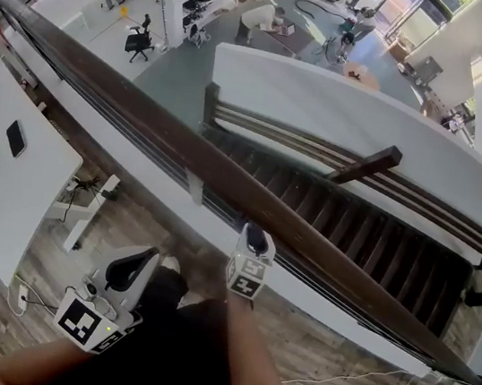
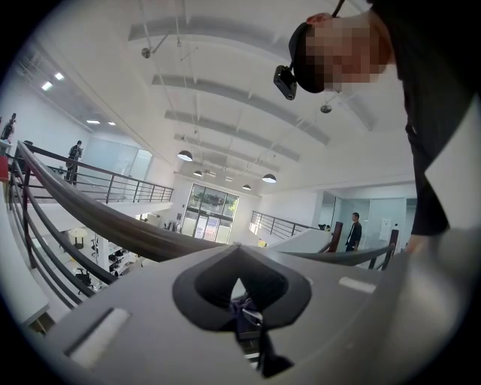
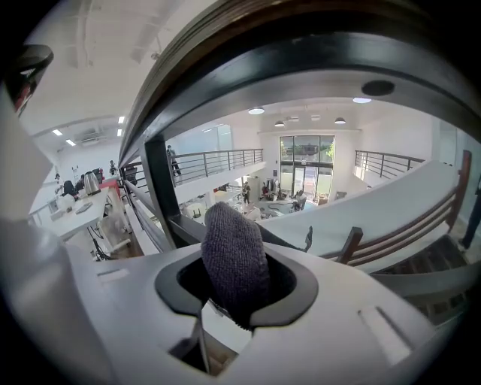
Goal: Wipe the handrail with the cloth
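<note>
A long dark wooden handrail (image 1: pixel 185 146) runs diagonally from the upper left to the lower right. My right gripper (image 1: pixel 254 239) sits just below its near side, shut on a dark grey knitted cloth (image 1: pixel 255 235). In the right gripper view the cloth (image 3: pixel 234 259) bulges out between the jaws, and the handrail (image 3: pixel 316 53) arches close overhead. Whether the cloth touches the rail I cannot tell. My left gripper (image 1: pixel 135 263) hangs lower and to the left, away from the rail, with its jaws together and nothing in them. The left gripper view looks up past its jaws (image 2: pixel 242 289) at the handrail (image 2: pixel 135 229).
Horizontal metal bars (image 1: pixel 133 129) run under the handrail. Beyond it a wooden staircase (image 1: pixel 354 223) drops to a lower floor. A white desk (image 1: pixel 18 170) stands at the left, and cables lie on the wood floor (image 1: pixel 329 378). A distant person (image 2: pixel 353 229) stands by the far railing.
</note>
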